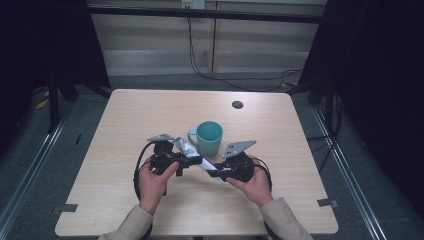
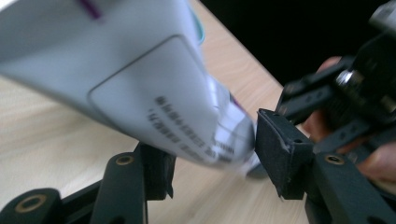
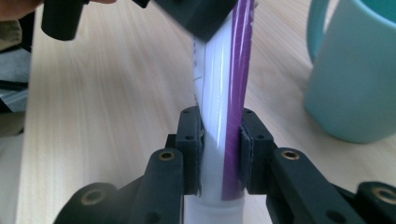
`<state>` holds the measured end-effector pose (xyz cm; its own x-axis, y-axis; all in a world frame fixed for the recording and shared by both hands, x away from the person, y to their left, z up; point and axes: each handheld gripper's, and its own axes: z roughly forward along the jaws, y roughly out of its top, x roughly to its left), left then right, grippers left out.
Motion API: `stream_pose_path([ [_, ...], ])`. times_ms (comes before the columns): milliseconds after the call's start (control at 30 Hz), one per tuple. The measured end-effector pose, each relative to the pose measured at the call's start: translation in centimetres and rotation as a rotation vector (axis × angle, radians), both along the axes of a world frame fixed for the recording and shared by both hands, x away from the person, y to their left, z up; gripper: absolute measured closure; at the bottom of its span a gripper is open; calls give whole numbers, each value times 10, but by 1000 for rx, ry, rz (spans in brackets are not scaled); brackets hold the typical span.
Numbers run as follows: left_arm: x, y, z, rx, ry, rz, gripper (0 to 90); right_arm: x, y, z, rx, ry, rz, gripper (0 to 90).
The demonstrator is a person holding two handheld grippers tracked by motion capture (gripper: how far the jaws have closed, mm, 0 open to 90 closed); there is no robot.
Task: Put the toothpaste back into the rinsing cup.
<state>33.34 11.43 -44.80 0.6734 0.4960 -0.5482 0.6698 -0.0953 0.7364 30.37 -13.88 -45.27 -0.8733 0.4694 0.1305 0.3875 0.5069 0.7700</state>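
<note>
A white tube with a purple stripe (image 1: 185, 148) hangs slanted above the table, carried between both grippers. My left gripper (image 1: 196, 161) comes in from the left; in the left gripper view the tube (image 2: 154, 84) crosses between its jaws, both pads touching it, so the left gripper (image 2: 212, 149) is shut on it. My right gripper (image 1: 212, 173) grips the tube's lower, narrow end. In the right gripper view both pads of that gripper (image 3: 220, 135) press on the tube (image 3: 224, 88) just above its cap. A teal mug (image 1: 209, 136) stands upright just behind the tube.
The light wooden table (image 1: 150, 110) has a small round dark hole (image 1: 237, 104) toward its far side. The mug (image 3: 359, 79) stands close on the right in the right gripper view. Dark curtains and cables lie beyond the table's far edge.
</note>
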Motion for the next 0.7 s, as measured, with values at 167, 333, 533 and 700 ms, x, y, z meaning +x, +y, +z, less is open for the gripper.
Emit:
stream_pose_path([
  [167, 0, -5, 11, -10, -26, -18, 637, -4, 13, -4, -26, 2, 26, 727],
  [333, 1, -6, 16, 1, -50, -36, 705, -4, 15, -9, 7, 0, 17, 708],
  [533, 2, -3, 30, 18, -95, -56, 729, -7, 9, -6, 28, -50, -2, 464],
  [700, 8, 5, 49, 43, -134, -29, 731, -8, -15, -12, 6, -81, -68, 280],
])
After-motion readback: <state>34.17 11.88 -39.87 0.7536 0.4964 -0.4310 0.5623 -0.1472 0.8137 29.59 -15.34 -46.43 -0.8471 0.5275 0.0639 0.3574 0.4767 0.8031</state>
